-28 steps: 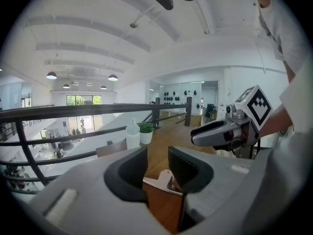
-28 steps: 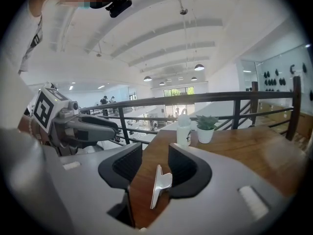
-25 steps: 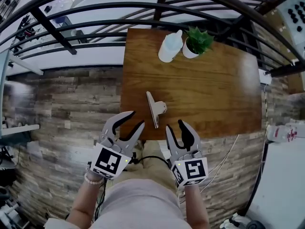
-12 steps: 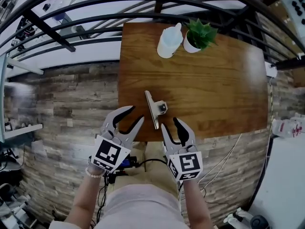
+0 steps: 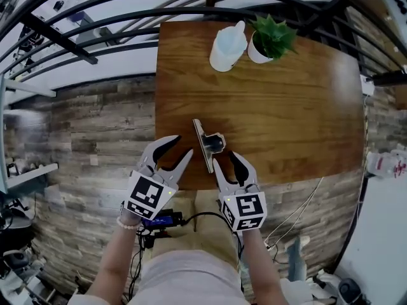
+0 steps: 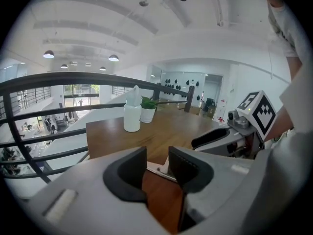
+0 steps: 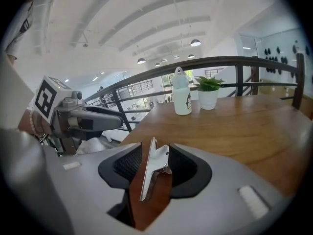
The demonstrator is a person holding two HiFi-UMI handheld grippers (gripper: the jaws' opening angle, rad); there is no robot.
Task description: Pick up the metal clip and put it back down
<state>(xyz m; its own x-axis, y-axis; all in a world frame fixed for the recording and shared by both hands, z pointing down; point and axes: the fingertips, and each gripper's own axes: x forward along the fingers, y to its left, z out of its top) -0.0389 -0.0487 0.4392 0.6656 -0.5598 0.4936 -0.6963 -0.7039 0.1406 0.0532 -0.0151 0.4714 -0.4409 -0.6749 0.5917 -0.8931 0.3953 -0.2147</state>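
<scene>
Since the earlier frame both grippers have come forward to the near edge of the worktop (image 5: 286, 107), and their tips now flank the metal clip (image 5: 206, 146), which has kept its place. The clip lies on the worktop just inside that edge, its long bar running away from you and its handle raised on the right side. Your left gripper (image 5: 183, 145) has its fingers apart with nothing held; only bare wood and one end of the clip show beyond the gap. Your right gripper (image 5: 224, 158) also has its fingers apart, and in the right gripper view the clip stands framed between them, not yet pinched. The step in hand appears to be the approach before the pick-up. The next move likely calls for you to carry the right fingers on until they straddle the raised handle, then close squarely so the smooth metal does not slip. The bottle (image 5: 227, 46) and the potted plant (image 5: 270, 40) stand well apart at the far edge
</scene>
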